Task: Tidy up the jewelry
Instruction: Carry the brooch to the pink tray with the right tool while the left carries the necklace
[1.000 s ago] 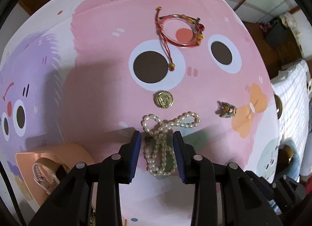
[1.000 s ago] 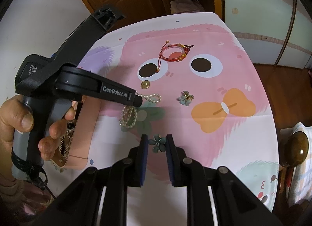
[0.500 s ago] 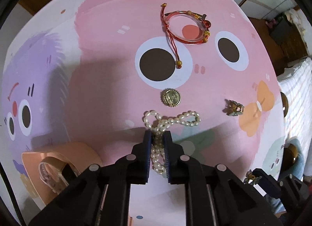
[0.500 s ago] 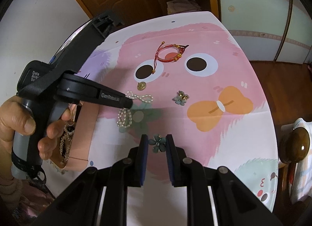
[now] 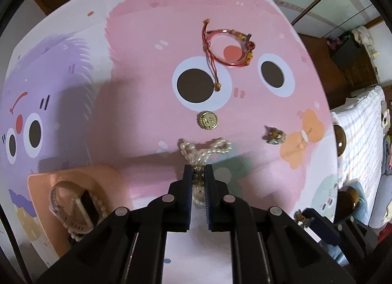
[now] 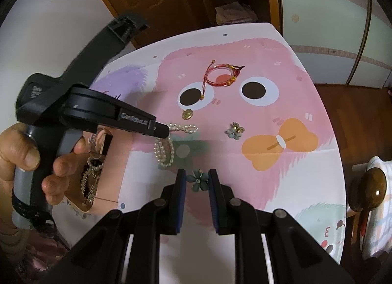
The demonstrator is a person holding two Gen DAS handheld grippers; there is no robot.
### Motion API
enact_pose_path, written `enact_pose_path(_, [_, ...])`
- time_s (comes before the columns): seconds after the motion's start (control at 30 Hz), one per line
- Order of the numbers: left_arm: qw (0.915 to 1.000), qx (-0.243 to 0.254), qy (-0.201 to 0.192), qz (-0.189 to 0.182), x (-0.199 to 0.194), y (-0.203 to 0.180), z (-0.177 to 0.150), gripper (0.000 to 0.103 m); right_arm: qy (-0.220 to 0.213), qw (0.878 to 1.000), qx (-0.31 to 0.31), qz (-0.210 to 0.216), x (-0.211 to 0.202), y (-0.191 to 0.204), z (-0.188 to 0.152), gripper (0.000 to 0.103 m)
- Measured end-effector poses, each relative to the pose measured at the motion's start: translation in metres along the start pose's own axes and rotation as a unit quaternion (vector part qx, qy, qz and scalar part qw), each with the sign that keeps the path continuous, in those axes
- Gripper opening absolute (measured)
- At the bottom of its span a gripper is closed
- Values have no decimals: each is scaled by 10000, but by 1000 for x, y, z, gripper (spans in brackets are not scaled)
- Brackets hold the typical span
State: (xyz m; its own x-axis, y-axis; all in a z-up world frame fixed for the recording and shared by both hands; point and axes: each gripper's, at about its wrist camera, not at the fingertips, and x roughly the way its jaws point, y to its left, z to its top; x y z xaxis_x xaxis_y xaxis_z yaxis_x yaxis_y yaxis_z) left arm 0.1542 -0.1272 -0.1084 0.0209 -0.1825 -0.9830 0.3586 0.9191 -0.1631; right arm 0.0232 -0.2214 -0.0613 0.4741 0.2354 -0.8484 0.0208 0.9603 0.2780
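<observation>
My left gripper (image 5: 198, 169) points down at the table and is shut on the white pearl necklace (image 5: 207, 149). Part of the strand sits between the blue pads; the rest lies bunched on the cloth ahead of them. The right wrist view shows that gripper (image 6: 162, 132) from the side, held by a hand (image 6: 24, 154), with the pearl necklace (image 6: 164, 150) under its tip. My right gripper (image 6: 197, 176) is shut on a small teal flower brooch (image 6: 197, 180). A pink tray (image 5: 80, 173) at the left holds a watch (image 5: 73, 202) and chains.
On the cartoon tablecloth (image 5: 147, 63) lie a red cord bracelet (image 5: 227, 46), a gold round pendant (image 5: 207, 120) and a second flower brooch (image 5: 274, 135). The table's right edge (image 6: 340, 161) drops to a wooden floor. A wooden chair knob (image 6: 373, 189) stands beside it.
The left gripper's jaws, spread either side of the pearl necklace a second ago, have closed onto it. The right gripper and its flower brooch have stayed put.
</observation>
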Motion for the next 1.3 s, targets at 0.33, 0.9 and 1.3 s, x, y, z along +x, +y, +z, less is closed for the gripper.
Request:
enact_pose_path(0.33, [9980,-130,-575,-221,-66,32,-15,5,-177,9994,-280,78,-22,26,7,18])
enact_pose_path(0.9, [9860,-543,-1541,-349,-182,120,-94,5,-309,9922,-1018,656,-41,118,39,18])
enact_pose_path(1.3, [9805,-1110,-1615,-147,-157,175,-124,5,668,9812,-1488,1036,14,180,41,18])
